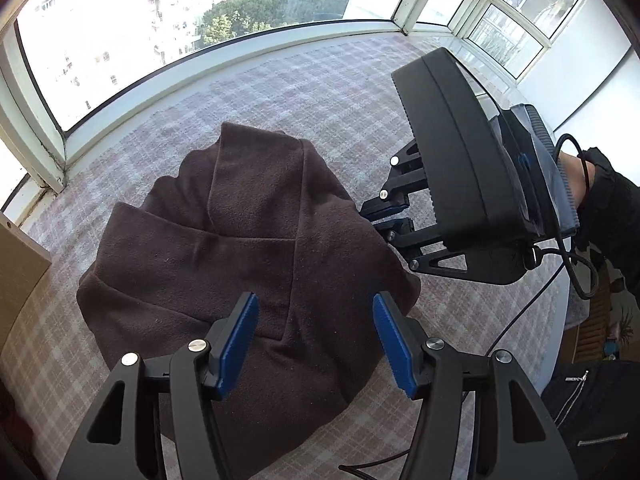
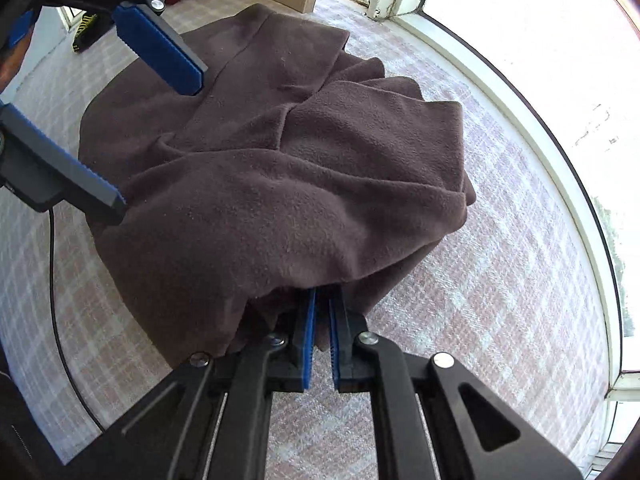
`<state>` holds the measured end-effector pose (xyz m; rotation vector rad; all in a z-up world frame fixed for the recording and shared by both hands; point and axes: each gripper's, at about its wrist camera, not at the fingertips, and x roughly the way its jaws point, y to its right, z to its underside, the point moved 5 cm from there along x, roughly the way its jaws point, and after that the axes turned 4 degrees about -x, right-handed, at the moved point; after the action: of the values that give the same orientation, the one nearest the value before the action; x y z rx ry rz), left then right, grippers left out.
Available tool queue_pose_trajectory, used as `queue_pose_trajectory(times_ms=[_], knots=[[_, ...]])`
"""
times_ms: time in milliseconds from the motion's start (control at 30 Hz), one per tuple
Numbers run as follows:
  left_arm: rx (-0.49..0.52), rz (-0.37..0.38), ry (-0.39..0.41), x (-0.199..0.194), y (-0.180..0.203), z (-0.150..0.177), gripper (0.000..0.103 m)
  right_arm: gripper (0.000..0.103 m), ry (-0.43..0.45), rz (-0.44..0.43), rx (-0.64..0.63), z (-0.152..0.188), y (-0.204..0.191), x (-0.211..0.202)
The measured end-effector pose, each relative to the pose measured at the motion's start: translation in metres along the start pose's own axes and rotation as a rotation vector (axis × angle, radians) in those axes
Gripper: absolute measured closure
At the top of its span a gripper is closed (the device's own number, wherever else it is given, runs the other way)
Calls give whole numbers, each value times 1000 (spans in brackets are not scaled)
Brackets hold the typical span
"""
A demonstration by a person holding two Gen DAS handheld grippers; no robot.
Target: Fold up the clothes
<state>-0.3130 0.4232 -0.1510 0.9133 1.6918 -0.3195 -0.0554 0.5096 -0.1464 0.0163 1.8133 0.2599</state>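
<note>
On the checked cloth (image 1: 320, 92) that covers the tabletop, near the window edge, lies the garment (image 1: 240, 240), a dark brown fleece. It is already gathered into a compact bundle, with several layers lapped over one another and diagonal folds crossing its top. The outline is still rounded and lumpy, not a neat rectangle.

The left gripper (image 1: 316, 340) hovers over the near edge of the garment with its blue pads wide apart; nothing is between them and they do not appear to touch the fabric. The right gripper (image 2: 322, 336) is at the garment's right side with its fingers drawn nearly together on a fold of fleece, the cloth draping over their tips.

By my reading, the main folds are done and the work is in its late part. What seems left is to bring over or tuck the edge the right gripper holds, then flatten and square the bundle. No other clothes to fold show clearly.
</note>
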Motion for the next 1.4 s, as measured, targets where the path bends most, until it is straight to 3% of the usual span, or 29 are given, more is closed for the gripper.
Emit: queue_pose_trajectory(times_ms=[100, 300, 500, 633, 800, 933, 1000, 1167, 1267, 1333, 1400], knots=[[-8, -4, -20, 6, -6, 5, 45, 96, -8, -1, -19, 0, 2, 1], [-49, -1, -14, 3, -20, 11, 45, 89, -2, -140, 89, 7, 27, -2], [-67, -5, -4, 1, -29, 12, 45, 89, -3, -155, 68, 7, 28, 12], [-81, -3, -2, 1, -34, 15, 45, 98, 54, -342, 248, 7, 55, 13], [-98, 10, 7, 3, -38, 12, 45, 101, 185, -552, 335, -13, 59, 8], [-72, 27, 20, -1, -28, 6, 45, 103, 143, -498, 304, -9, 57, 16], [-42, 54, 31, -3, -19, 6, 45, 98, 152, -475, 314, 3, 67, 3], [14, 160, 31, 16, 13, -3, 45, 98, 195, -550, 372, 35, 64, -24], [31, 197, 19, 35, 28, -12, 40, 98, 189, -552, 381, -2, 31, -4], [25, 228, 15, 45, 34, -18, 30, 98, 213, -547, 393, -2, 24, -15], [24, 237, 14, 52, 35, -22, 30, 98, 239, -514, 386, 3, 28, -24]])
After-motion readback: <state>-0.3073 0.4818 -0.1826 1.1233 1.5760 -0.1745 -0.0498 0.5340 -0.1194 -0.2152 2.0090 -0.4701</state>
